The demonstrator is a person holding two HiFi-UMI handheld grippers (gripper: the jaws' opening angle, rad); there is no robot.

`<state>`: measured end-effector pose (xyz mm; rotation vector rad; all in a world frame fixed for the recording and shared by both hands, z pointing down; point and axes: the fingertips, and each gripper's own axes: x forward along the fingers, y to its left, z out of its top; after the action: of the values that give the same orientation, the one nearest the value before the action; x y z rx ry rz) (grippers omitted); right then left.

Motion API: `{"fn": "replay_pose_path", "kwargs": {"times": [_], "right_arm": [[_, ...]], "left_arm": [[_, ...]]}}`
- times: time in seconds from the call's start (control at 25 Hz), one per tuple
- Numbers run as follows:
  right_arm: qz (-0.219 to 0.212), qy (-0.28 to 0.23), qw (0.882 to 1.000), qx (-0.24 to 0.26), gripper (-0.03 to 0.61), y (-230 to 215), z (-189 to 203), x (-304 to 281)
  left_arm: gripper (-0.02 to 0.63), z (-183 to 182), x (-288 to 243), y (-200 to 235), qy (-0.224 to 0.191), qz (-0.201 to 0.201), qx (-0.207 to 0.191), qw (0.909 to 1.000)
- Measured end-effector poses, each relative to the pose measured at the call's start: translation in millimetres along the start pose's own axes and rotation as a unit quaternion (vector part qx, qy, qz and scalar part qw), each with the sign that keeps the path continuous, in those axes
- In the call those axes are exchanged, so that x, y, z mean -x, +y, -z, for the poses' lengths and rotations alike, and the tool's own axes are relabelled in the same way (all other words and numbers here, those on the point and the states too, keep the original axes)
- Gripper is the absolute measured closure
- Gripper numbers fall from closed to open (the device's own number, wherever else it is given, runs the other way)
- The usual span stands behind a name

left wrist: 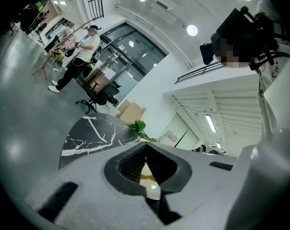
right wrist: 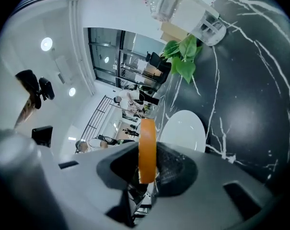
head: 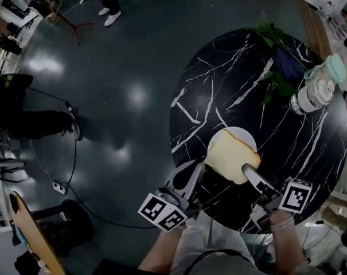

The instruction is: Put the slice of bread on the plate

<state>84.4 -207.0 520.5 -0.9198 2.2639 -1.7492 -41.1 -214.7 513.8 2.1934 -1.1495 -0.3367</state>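
A pale slice of bread (head: 229, 158) hangs over the near edge of the white plate (head: 237, 135) on the black marbled table (head: 311, 148). My right gripper (head: 249, 169) is shut on the slice's near edge. In the right gripper view the bread (right wrist: 147, 145) stands edge-on between the jaws, with the plate (right wrist: 184, 131) just beyond it. My left gripper (head: 190, 175) hovers at the table's near-left edge beside the bread, its jaws shut with nothing between them. In the left gripper view its tips (left wrist: 145, 146) meet, and only a sliver of bread and plate shows past them.
A leafy green plant (head: 272, 50) and a dark blue cloth (head: 288, 66) lie at the table's far side. A glass jar with a teal lid (head: 316, 87) stands at the right. Beyond the left rim is grey floor (head: 121, 96) with cables and a person's feet.
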Motion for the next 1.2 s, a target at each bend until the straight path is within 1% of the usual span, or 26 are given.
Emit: {"fn": "replay_pose_path", "kwargs": {"times": [0.16,0.28,0.4,0.52,0.6,0.68,0.8,0.92,1.0,1.2], "right_arm": [[-0.018,0.006,0.999,-0.036,0.491,-6.0,1.5,-11.3],[-0.013,0.009,0.998,-0.058,0.491,-13.3,4.0,-15.1],[0.006,0.010,0.998,-0.060,0.491,-23.1,4.7,-14.2],[0.012,0.008,0.999,-0.052,0.491,-25.4,2.0,-15.9],[0.023,0.012,0.999,-0.029,0.489,-25.2,1.6,-17.9],[0.045,0.019,0.999,0.011,0.489,-26.3,0.6,-18.1],[0.074,0.023,0.994,0.078,0.486,-23.4,-4.4,-17.4],[0.089,0.024,0.987,0.131,0.480,-17.7,-7.2,-19.1],[0.092,0.026,0.984,0.153,0.477,-14.5,-7.6,-20.3],[0.102,0.023,0.976,0.189,0.468,-14.2,-10.7,-18.8]], "left_arm": [[0.604,-1.1,2.4,-1.1,-0.004,0.007,-0.001,1.0000],[0.604,-1.9,4.8,-3.8,-0.010,0.011,0.001,0.9999],[0.604,-2.0,8.1,-8.3,-0.012,0.015,0.002,0.9998],[0.604,-1.0,10.5,-10.1,-0.012,0.017,0.004,0.9998],[0.604,-0.8,11.6,-10.6,-0.012,0.017,0.002,0.9998],[0.604,-1.7,11.7,-11.4,-0.013,0.017,0.001,0.9998],[0.604,-3.0,10.7,-12.4,-0.018,0.017,0.004,0.9997],[0.604,-5.3,10.4,-11.0,-0.022,0.015,0.006,0.9996],[0.604,-8.3,10.3,-9.9,-0.025,0.014,0.005,0.9996],[0.604,-13.5,7.0,-8.9,-0.031,0.015,0.004,0.9994]]}}
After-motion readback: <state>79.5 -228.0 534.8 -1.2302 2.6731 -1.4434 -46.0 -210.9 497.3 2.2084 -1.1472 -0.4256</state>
